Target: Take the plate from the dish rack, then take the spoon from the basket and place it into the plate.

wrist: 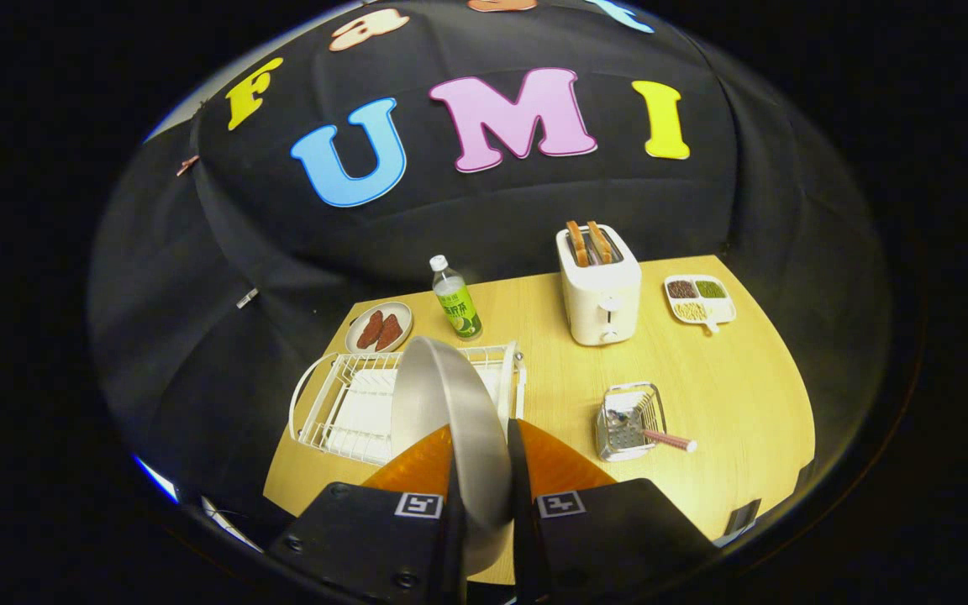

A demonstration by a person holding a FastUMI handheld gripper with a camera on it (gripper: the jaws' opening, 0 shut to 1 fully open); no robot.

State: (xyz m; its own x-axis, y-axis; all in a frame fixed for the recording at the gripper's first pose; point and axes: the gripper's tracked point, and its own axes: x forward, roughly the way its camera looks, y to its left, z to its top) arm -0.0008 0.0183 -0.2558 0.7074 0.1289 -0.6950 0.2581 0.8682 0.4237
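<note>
While the fingers (481, 458) stand close together, they press from both sides on the lower part of a grey plate (449, 403), which is held on its edge between them and is lifted up above the table (728, 395). Behind the plate, and partly hidden by it, is the white wire dish rack (345, 403) with a white tray inside; whether the plate touches the rack I cannot tell, but it seems to be raised in front of it. To the right of the fingers, well apart from the rack, a small metal basket (631, 420) stands on the table, and in it lies the spoon (665, 439), whose pinkish handle sticks out over the right edge of the basket. Beyond the rack there is a small plate with reddish-brown pieces of food (379, 328), and just beside it an upright bottle (455, 299) with a green label and a white cap. Farther to the right stands a white toaster (599, 290) with two slices of bread in its slots, and near it, at the far right corner of the table, a white divided dish (700, 301) with grains or beans of different colours in its compartments.
</note>
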